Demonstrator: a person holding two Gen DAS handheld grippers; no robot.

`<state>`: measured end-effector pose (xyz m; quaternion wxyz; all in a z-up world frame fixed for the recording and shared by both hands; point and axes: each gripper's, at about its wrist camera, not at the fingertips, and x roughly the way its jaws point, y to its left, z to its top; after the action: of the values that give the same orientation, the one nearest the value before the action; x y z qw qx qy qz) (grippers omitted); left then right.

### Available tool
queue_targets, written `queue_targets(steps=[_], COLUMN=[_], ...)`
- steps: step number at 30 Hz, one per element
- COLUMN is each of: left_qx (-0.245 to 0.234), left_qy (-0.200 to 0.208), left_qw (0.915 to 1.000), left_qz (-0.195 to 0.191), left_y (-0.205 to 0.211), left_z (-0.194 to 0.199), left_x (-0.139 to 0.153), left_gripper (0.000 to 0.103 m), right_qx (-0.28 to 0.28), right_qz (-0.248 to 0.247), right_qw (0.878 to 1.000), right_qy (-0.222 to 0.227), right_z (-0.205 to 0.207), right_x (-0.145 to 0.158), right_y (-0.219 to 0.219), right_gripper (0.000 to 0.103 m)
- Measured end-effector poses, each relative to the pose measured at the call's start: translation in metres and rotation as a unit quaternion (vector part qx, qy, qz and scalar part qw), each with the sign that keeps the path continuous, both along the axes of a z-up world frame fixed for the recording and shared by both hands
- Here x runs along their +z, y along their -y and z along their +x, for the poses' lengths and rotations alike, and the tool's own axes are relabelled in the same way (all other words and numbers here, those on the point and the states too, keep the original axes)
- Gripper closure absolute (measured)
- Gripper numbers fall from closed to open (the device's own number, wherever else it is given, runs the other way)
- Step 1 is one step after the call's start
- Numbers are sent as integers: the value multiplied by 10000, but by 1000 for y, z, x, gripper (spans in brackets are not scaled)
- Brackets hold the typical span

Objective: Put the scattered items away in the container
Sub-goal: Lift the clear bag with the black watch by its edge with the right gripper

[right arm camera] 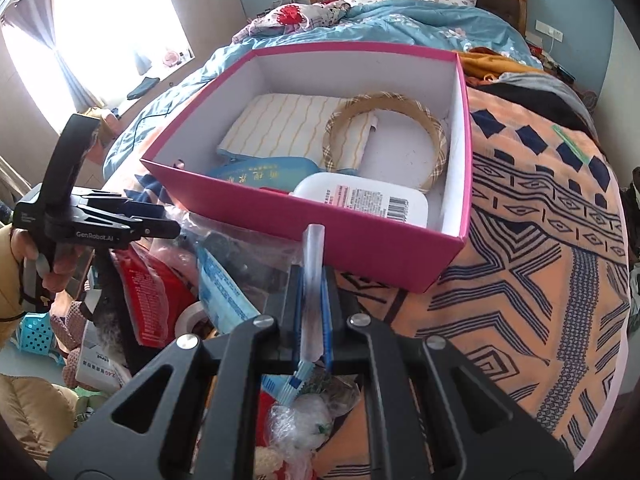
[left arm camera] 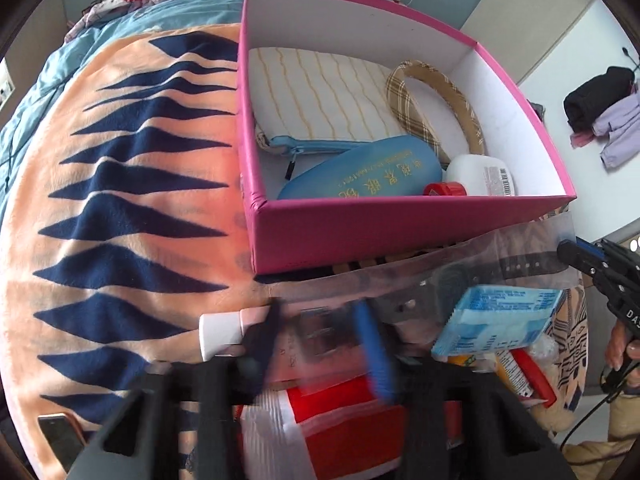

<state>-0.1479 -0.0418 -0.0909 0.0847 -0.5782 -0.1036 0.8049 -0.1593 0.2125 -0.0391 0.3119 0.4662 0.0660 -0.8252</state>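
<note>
A pink box [left arm camera: 360,232] [right arm camera: 320,220] sits on the bed and holds a striped pouch [left arm camera: 320,96], a plaid hoop [right arm camera: 432,136], a blue glasses case [left arm camera: 360,172] and a white bottle [right arm camera: 360,196]. My right gripper [right arm camera: 313,304] is shut on the edge of a clear bag [right arm camera: 314,256] with a black watch [left arm camera: 500,268] inside, just before the box's near wall. My left gripper [left arm camera: 320,340] is blurred, jaws apart around a white-capped pink tube [left arm camera: 228,332] in the pile. It also shows from the side in the right wrist view [right arm camera: 160,220].
A pile of loose items lies before the box: a blue tissue pack [left arm camera: 500,320], a red and white packet [left arm camera: 340,428], a tape roll [right arm camera: 192,320]. An orange and navy blanket [left arm camera: 120,200] covers the bed. A phone [left arm camera: 60,436] lies at its near edge.
</note>
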Motion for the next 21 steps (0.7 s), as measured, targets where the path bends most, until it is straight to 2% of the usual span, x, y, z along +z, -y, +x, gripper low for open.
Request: queue_targets(steps=[4, 9, 12, 14, 16, 17, 19, 21], left_qx=[168, 61, -89, -65, 6, 71, 64, -18], left_qy=[-97, -426, -602, -514, -365, -323, -272, -220], left_qw=[9997, 9985, 9978, 9985, 9992, 9994, 9996, 9997], left_qz=[112, 348, 254, 180, 189, 124, -69, -107], left_y=[5, -5, -16, -15, -11, -8, -5, -6], left_z=[7, 16, 18, 16, 11, 10, 8, 4], left_x=[4, 27, 39, 35, 27, 23, 15, 10], left_gripper=[101, 101, 101, 99, 84, 80, 58, 55], right_qx=[-109, -172, -134, -165, -167, -166, -192, -228], right_qz=[2, -132, -188, -173, -240, -244, -205, -172], right_qw=[9999, 9997, 9997, 9996, 9994, 9994, 9994, 9995], right_qy=[89, 97, -28, -127, -163, -171, -181, -133], right_z=[-1, 1, 4, 5, 6, 6, 7, 6], right_x=[-5, -1, 7, 12, 18, 19, 19, 16], right_y=[-7, -13, -13, -13, -16, -17, -20, -22], right_gripper=[93, 93, 93, 93, 93, 93, 93, 93])
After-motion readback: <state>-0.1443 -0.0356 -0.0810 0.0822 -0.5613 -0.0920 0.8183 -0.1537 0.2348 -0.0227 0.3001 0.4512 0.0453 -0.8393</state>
